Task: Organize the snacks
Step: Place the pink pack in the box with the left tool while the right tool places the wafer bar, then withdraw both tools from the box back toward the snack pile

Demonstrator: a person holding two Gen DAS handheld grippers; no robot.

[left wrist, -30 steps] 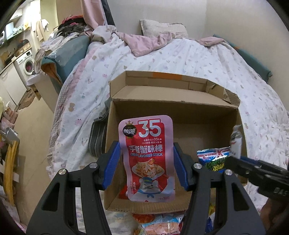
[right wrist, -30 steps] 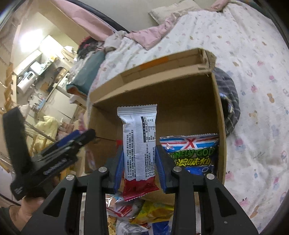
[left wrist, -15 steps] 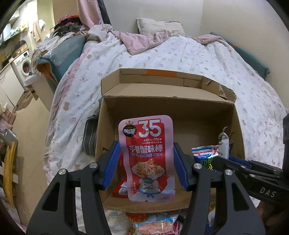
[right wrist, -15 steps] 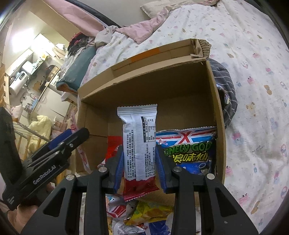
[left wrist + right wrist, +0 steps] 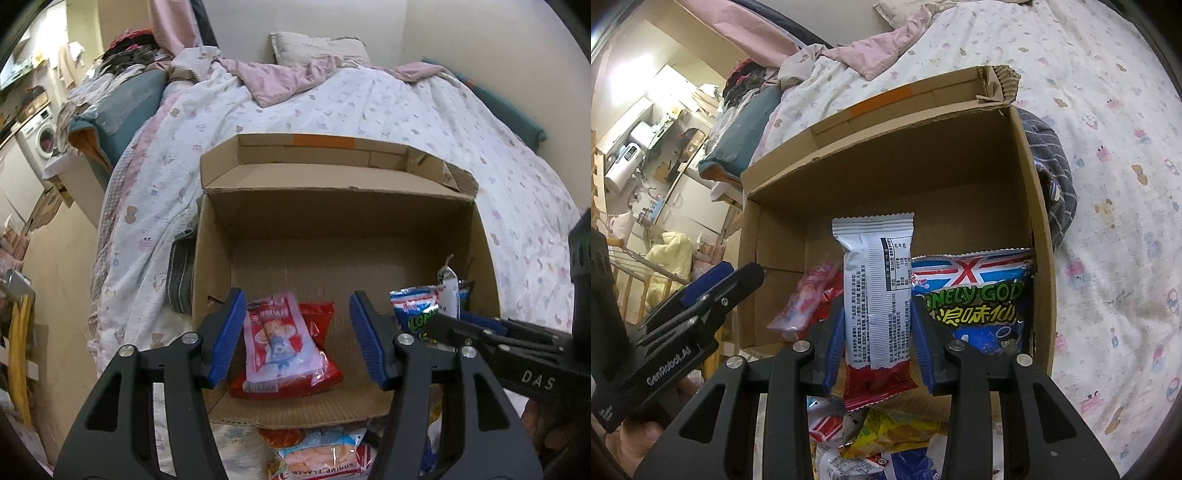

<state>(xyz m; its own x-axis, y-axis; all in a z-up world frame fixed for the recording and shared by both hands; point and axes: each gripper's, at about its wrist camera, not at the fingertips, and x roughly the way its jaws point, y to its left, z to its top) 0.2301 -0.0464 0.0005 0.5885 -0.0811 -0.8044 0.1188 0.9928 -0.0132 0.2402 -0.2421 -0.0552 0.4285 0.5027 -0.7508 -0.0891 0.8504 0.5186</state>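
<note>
Left wrist: left gripper [image 5: 297, 338] opening, pink packet [image 5: 279, 341] seemingly free.

We see a plain brown cardboard box [image 5: 343, 221] with an orange tape strip at 12 o'clock. Inside, at 7 o'clock, a pink crab-stick pouch [image 5: 280, 339] lies on a red packet [image 5: 321, 369]; at 3 o'clock stands a blue Lonely God bag [image 5: 975, 295] with green lettering. Our right tool [image 5: 879, 350], black with blue pads, grips a white, red-ended wrapper [image 5: 875, 288]. The duvet [image 5: 388, 107] is white with small pastel prints.
</note>
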